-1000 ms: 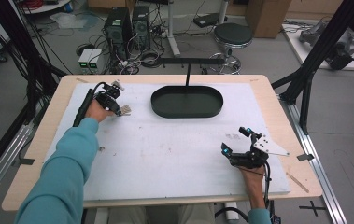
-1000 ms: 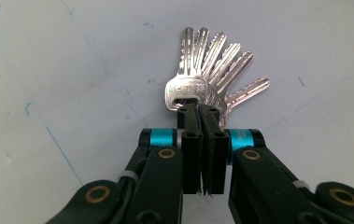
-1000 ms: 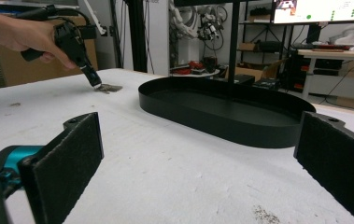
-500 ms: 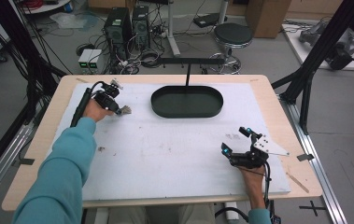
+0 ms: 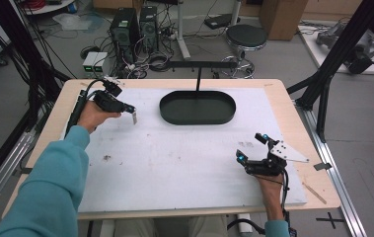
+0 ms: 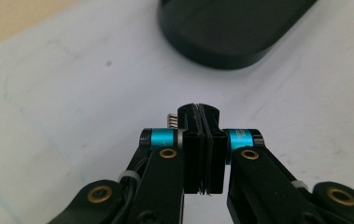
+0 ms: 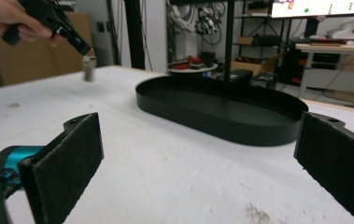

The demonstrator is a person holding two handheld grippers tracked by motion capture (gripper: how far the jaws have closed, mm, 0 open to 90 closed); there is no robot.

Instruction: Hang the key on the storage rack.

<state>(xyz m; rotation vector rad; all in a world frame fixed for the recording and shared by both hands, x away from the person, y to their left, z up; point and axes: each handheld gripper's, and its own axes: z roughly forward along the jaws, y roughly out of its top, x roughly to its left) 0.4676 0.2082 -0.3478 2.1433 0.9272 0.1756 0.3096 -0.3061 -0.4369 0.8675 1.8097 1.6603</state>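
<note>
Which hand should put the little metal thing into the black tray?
The left. Its tongs are already shut on the little metal piece, held above the table beside the black tray. The right tongs sit open and empty, farther off.

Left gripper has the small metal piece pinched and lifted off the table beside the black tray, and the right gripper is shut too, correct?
Not quite: the right gripper is open, its jaws wide apart in the right gripper view. The left gripper does pinch the small metal piece above the table beside the black tray.

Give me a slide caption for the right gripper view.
Open right claw faces the black oval tray while the left claw holds a small metal piece above the white tabletop.
</note>
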